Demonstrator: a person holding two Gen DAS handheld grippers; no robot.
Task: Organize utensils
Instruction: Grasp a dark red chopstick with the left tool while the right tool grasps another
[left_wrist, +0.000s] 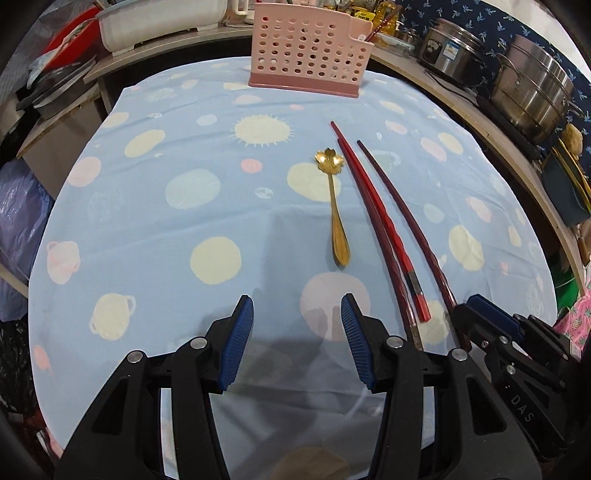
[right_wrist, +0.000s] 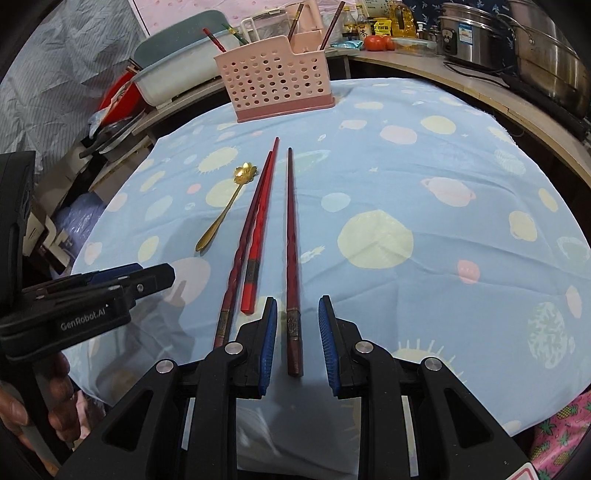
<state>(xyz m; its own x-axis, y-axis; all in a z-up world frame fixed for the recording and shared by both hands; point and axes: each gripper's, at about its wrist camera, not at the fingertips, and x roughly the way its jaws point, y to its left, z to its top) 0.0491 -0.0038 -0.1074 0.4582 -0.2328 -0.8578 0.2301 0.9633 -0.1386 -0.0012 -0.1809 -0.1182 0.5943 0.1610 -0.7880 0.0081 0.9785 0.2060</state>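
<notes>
A pink perforated utensil holder (left_wrist: 306, 51) (right_wrist: 277, 81) stands at the table's far edge with several chopsticks in it. A gold flower-shaped spoon (left_wrist: 334, 206) (right_wrist: 227, 206) lies on the blue cloth. Beside it lie a bright red chopstick (left_wrist: 380, 218) (right_wrist: 258, 229), a dark red one touching it (right_wrist: 236, 258), and a separate dark red chopstick (left_wrist: 410, 218) (right_wrist: 291, 258). My right gripper (right_wrist: 297, 306) is open, its fingers straddling the near end of the separate chopstick. My left gripper (left_wrist: 297, 308) is open and empty, near the spoon's handle end.
Steel pots (left_wrist: 528, 96) (right_wrist: 480, 33) sit on the counter at the right. A white tub (left_wrist: 162, 22) (right_wrist: 173, 70) and clutter stand at the back left. The table is covered by a blue dotted cloth (left_wrist: 184, 184).
</notes>
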